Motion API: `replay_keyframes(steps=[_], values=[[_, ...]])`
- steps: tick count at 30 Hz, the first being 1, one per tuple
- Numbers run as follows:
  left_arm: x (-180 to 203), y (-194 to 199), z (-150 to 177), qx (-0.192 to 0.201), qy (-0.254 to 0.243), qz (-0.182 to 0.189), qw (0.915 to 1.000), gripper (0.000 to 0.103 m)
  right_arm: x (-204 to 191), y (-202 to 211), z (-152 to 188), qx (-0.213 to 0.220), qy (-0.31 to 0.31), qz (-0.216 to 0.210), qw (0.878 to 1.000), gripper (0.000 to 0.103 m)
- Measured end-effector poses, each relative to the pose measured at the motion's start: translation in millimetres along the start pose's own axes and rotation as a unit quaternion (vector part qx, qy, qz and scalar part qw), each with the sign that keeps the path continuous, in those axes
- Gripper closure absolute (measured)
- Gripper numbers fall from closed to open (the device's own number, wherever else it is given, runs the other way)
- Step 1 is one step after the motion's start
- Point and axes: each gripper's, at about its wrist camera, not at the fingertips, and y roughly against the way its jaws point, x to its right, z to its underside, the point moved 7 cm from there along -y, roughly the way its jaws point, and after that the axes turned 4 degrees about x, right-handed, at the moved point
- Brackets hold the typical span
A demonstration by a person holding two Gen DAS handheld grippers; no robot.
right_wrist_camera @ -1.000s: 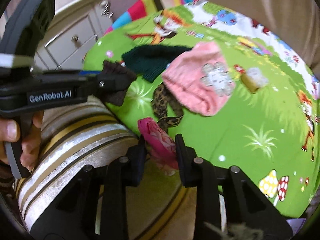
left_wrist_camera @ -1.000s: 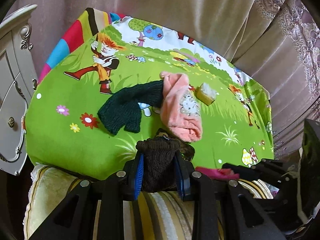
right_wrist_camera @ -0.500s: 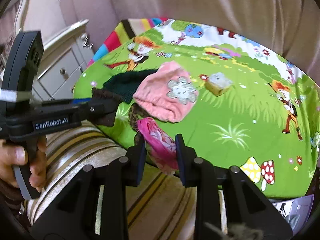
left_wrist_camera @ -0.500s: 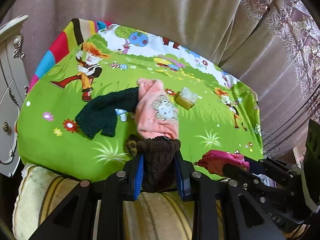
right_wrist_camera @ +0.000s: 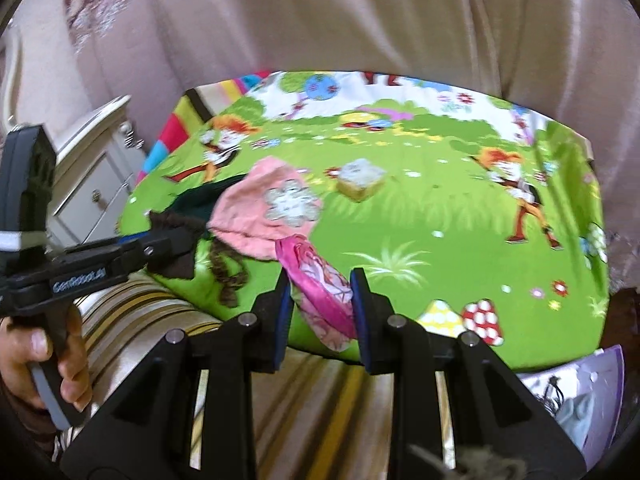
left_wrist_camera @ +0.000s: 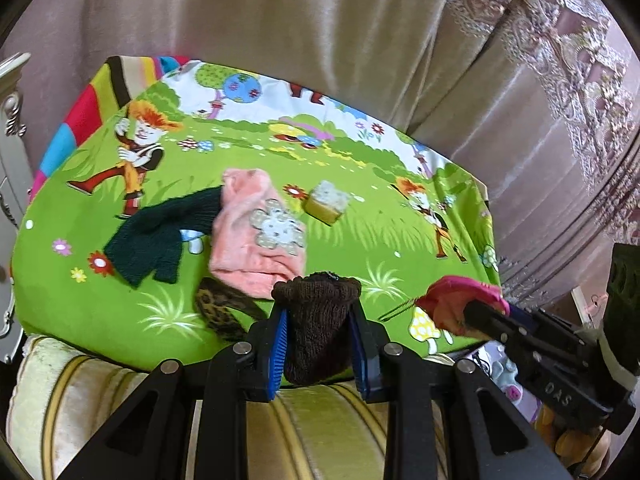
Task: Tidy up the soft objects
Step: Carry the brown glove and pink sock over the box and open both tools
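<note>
Left hand-held gripper [left_wrist_camera: 318, 340] around brown sock [left_wrist_camera: 316, 320]

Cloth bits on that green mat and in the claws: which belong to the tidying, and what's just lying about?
Job:
brown sock in left gripper
pink cloth in right gripper
green sock
pink hat
leopard cloth

Lying about:
sponge
mat
curtain
cabinet

The black plastic left gripper [right_wrist_camera: 176, 246], seen from the right wrist camera, carries a blurred white brand mark on its side arm that reads roughly "GenRobot.AI". The black plastic right gripper [left_wrist_camera: 460, 312], seen from the left wrist camera, shows embossed letters "DAS" on its body
</note>
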Motion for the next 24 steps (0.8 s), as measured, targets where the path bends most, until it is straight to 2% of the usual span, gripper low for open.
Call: replay_keyframes(steps=[3, 12, 19, 24], values=[[15.8, -4.0, 2.9, -0.006, -0.012, 0.01, 0.9999, 0.074, 18.1, 5.2, 2.7, 0.002, -0.012, 0.026, 1.0, 0.071], [75.6, -15.5, 18.4, -0.03, -0.049, 0.053, 0.997, 0.074, 74.9, 33.2, 19.2, 0.01, -0.059, 0.069, 0.996, 0.071], [140.7, -30.7, 49.0, -0.076, -0.092, 0.105, 0.9873, 0.074, 125.6, 60.1, 41.7, 0.011, -0.098, 0.109, 0.989, 0.071], [179.2, -40.9, 73.6, -0.109, -0.124, 0.129, 0.9778, 0.074, 160.7, 75.3, 63.1, 0.004, -0.125, 0.139, 0.982, 0.071]])
